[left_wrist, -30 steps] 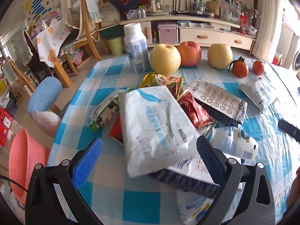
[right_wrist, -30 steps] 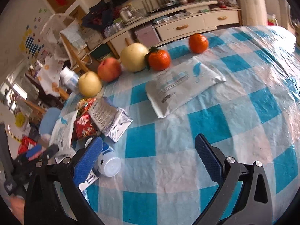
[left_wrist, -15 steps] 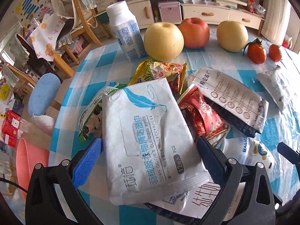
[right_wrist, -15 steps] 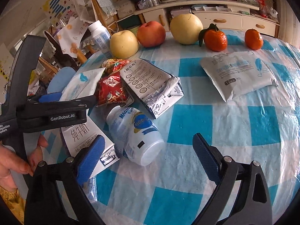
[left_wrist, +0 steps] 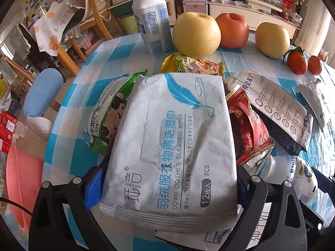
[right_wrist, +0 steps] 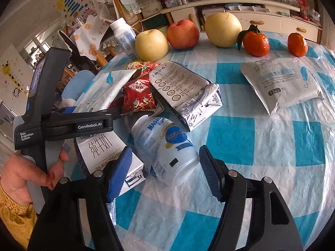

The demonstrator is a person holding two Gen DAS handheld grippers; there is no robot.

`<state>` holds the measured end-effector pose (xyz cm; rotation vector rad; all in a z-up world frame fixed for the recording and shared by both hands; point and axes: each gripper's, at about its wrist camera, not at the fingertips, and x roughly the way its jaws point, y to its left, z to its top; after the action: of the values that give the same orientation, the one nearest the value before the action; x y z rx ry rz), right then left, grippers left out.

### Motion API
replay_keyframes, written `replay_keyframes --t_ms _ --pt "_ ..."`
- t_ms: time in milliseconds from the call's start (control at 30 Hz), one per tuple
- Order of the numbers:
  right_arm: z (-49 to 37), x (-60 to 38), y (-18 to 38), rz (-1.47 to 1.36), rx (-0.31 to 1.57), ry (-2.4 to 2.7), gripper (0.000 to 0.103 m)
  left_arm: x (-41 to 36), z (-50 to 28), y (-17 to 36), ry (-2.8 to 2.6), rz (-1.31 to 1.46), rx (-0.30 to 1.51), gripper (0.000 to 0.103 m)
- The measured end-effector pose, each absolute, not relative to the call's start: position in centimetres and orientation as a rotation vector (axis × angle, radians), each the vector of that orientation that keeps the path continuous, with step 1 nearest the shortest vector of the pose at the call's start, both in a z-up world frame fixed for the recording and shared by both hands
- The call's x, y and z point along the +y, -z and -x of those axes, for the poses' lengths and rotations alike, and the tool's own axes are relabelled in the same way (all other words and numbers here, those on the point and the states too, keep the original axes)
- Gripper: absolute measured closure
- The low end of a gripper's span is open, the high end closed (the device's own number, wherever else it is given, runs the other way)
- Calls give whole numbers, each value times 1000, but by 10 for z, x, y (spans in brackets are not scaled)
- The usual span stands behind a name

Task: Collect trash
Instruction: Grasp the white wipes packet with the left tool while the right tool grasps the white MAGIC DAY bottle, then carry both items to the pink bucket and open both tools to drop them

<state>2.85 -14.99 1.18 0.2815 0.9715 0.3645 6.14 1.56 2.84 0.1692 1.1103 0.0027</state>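
From where I sit, the trash lies heaped on a table under a crinkled plastic cloth (right_wrist: pixel 272 138) checked in blue and white. My left gripper (left_wrist: pixel 167 186) has its jaws closing around the near end of a flat, soft grey wipes pack (left_wrist: pixel 173 144) printed with a blue feather; the pack fills the gap and hides the pads, so I cannot tell whether they press on it yet. That pack lies on top of the pile, over a crumpled green wrapper (left_wrist: pixel 106 113), a yellow snack wrapper (left_wrist: pixel 188 64) and a glossy red foil bag (left_wrist: pixel 247 125). My right gripper (right_wrist: pixel 165 171) is closing too, with the base of a white plastic bottle (right_wrist: pixel 165 148) lying on its side between the ribbed blue pads, which stand just clear of it on both sides. Beside the bottle lies a flattened milk carton (right_wrist: pixel 104 150), and beyond it a second squashed carton (right_wrist: pixel 186 92) with printed circles. A second grey wipes pack (right_wrist: pixel 282 83) lies flat and apart on the right. At the far edge stand a capped white bottle (left_wrist: pixel 151 18), upright, then two smooth yellow pears (left_wrist: pixel 196 34), a red apple (left_wrist: pixel 232 31) and two tangerines (right_wrist: pixel 256 41). A hand (right_wrist: pixel 23 171) in a mustard knit sleeve holds the left gripper's handle. No bin is in sight on the table; a pink basin (left_wrist: pixel 21 179) sits below the table's left edge, its contents hidden.
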Motion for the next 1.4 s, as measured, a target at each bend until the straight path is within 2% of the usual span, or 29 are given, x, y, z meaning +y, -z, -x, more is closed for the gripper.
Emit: replay_keyframes --t_ms 167,233,300,1000,1400 --pt "-27 -150 -11 -297 974 -391 46 19 -51 -35 23 -147 1082 10" --pt "-26 -150 -12 -294 973 -392 52 23 -48 -37 35 -134 1071 11" --pt "-26 -149 -11 -288 976 -393 63 28 -40 -41 48 -124 1050 11" --pt "11 -157 -29 -195 881 -253 64 77 49 -87 72 -76 818 11" --pt "42 -155 -74 -198 718 -166 64 126 64 -108 38 -32 738 11"
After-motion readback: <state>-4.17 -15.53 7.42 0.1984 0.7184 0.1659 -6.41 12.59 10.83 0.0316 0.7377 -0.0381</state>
